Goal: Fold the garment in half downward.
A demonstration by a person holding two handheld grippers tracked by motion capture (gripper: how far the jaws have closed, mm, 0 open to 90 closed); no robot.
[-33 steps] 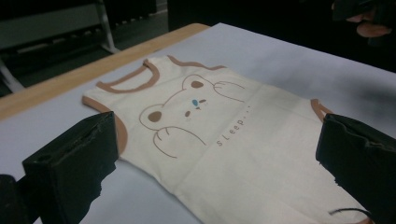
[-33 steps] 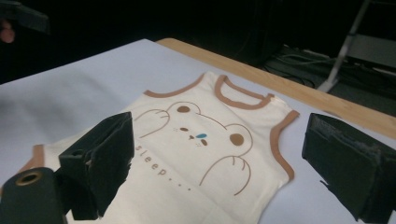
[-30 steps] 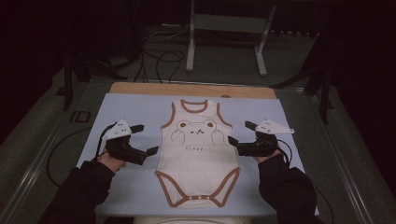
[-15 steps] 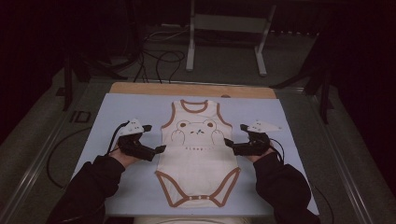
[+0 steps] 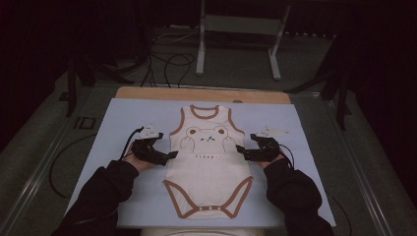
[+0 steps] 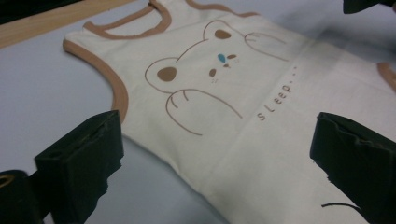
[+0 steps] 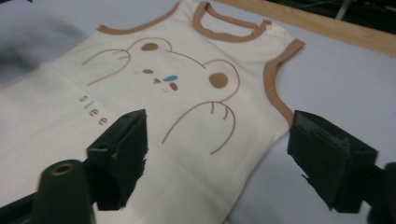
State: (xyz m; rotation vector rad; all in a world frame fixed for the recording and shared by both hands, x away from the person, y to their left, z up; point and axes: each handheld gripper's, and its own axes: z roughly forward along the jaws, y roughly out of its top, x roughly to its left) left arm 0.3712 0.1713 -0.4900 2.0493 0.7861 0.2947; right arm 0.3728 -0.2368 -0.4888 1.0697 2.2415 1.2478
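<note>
A cream sleeveless baby bodysuit with brown trim [image 5: 209, 162] lies flat mid-counter [image 5: 123, 118], bare blue surface all round. The left claw [image 5: 167, 156] and right claw [image 5: 242, 151], both spread, straddle its side edges. Printed: "sleep...".

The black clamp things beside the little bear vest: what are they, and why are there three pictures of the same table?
A person holds a two-jaw tool in each hand: the left tool and the right tool. One picture comes from a camera above the table, looking down. The other two come from cameras riding on the tools, looking along their black jaws. On the pale blue mat lies a cream baby bodysuit, flat, with brown trim and a bear print. Both tools stand open at the bodysuit's side edges, just below the armholes. The right one's jaws have just been closing a little. Neither holds anything yet.
</note>
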